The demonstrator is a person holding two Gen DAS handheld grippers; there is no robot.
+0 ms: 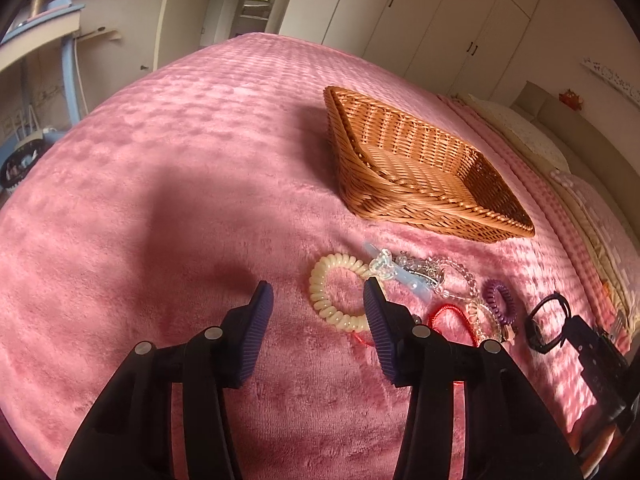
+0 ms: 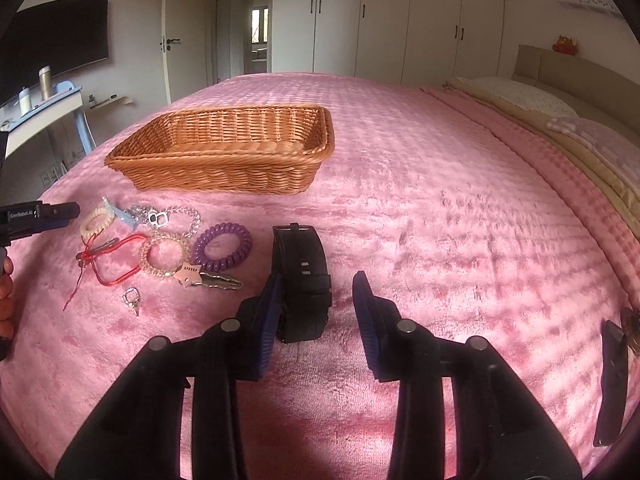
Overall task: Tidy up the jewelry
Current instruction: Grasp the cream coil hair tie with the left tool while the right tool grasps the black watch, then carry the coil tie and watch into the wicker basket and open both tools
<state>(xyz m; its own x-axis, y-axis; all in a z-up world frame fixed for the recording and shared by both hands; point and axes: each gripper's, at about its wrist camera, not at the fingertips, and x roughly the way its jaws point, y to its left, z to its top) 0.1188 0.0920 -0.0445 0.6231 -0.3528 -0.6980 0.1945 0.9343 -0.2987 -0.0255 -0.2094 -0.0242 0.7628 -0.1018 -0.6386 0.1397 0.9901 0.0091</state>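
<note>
A pile of jewelry lies on the pink bedspread in front of a woven basket [image 1: 360, 184] [image 2: 224, 168] with nothing in it. The pile holds a cream coil band [image 1: 320, 300] [image 2: 96, 220], a purple coil band [image 1: 498, 296] [image 2: 222, 248], a red cord [image 2: 116, 248], clear bead bracelets [image 2: 188, 216] and a star-tagged key [image 2: 192, 274]. My left gripper [image 1: 318, 292] stands open over the cream coil, its right finger over the coil's right side. My right gripper [image 2: 318, 280] is open around a black watch [image 2: 300, 272] that rests against its left finger.
Pillows [image 2: 520, 96] and folded covers line the bed's right side. A dark flat object [image 2: 612, 380] lies at the bed's near right. A small ring charm [image 2: 131, 298] sits apart from the pile. A desk [image 2: 40, 120] stands beyond the bed's left edge.
</note>
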